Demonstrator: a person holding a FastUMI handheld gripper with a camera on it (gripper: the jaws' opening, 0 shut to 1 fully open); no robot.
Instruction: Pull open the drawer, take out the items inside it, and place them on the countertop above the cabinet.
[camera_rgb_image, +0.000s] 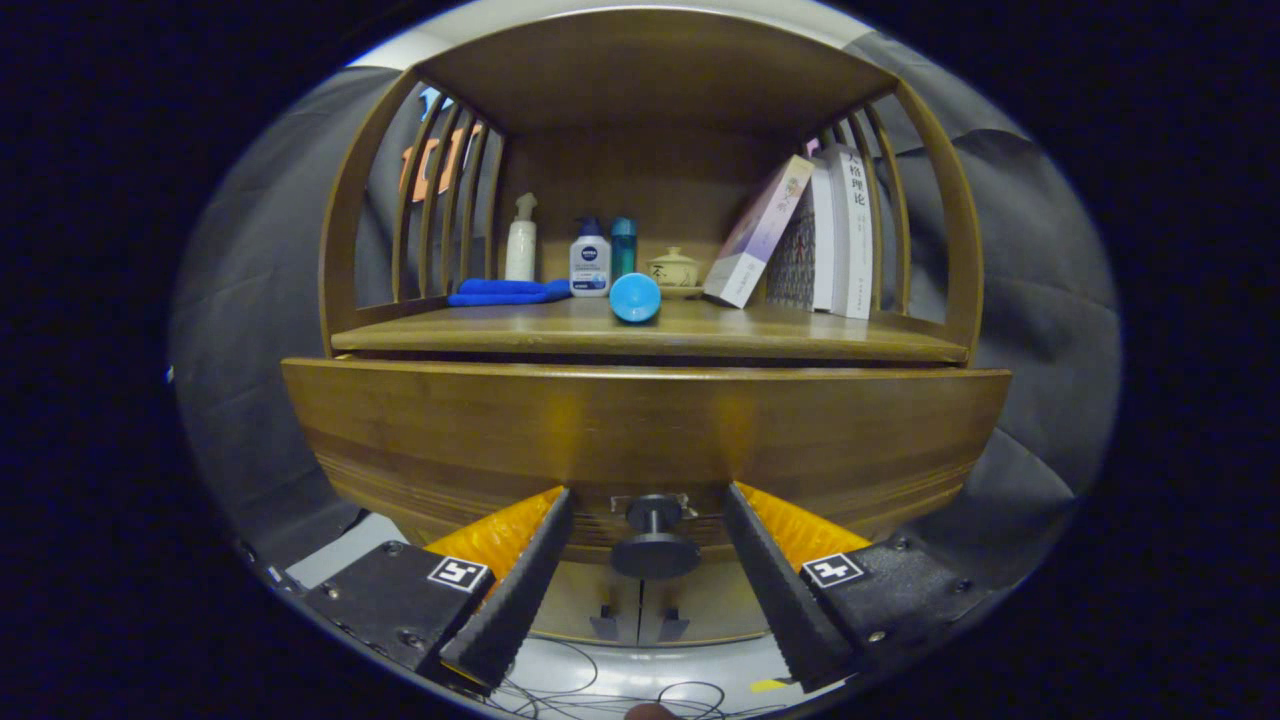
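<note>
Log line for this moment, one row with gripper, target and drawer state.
gripper: open, fingers either side of knob | knob: not gripped | drawer: looks slightly out | countertop: blue ball, bottles, books

My one camera rides on my claw and looks forward along its two fingers, which rise spread apart at the bottom of the view. It faces the wooden cabinet square on and sits close to the drawer front, whose knob lies between the fingers without touching them. It sits a little below the counter, so that surface shows at a shallow angle, with the shelf's underside overhead. The fisheye bows the cabinet's edges outward.
</note>
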